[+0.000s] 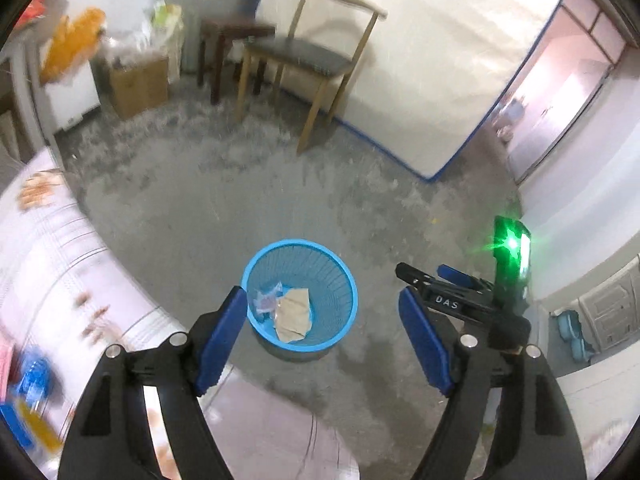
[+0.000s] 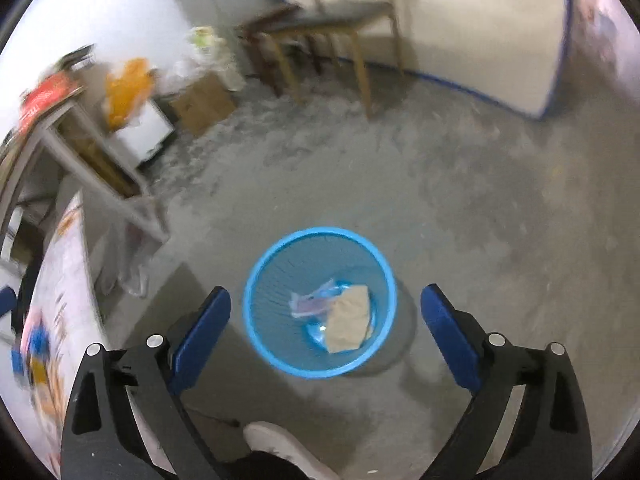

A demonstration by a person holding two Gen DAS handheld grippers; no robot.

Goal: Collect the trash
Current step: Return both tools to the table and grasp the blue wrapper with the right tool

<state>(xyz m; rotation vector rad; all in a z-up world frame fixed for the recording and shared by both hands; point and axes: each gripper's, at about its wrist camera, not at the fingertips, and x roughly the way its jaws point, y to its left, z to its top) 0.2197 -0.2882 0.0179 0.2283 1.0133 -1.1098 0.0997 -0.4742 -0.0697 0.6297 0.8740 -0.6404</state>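
A blue mesh wastebasket (image 1: 300, 243) (image 2: 320, 231) stands on the grey concrete floor. Inside it lie a crumpled beige paper (image 1: 294, 314) (image 2: 350, 320) and a clear plastic wrapper with purple print (image 1: 266, 300) (image 2: 314, 304). My left gripper (image 1: 322, 296) hovers above the basket, open, with nothing between its blue pads. My right gripper (image 2: 326, 294) hangs over the basket too, its jaws spread wide and empty. In the left wrist view the right gripper's body, with a green light (image 1: 512, 244), shows just right of the basket.
A surface under patterned cloth (image 1: 60, 280) lies at the left with coloured items on it. A wooden chair (image 1: 304, 56), a dark stool (image 1: 224, 36) and a cardboard box (image 1: 138, 82) stand at the back. A mattress (image 1: 420, 60) leans on the wall. A person's white shoe (image 2: 280, 444) is below.
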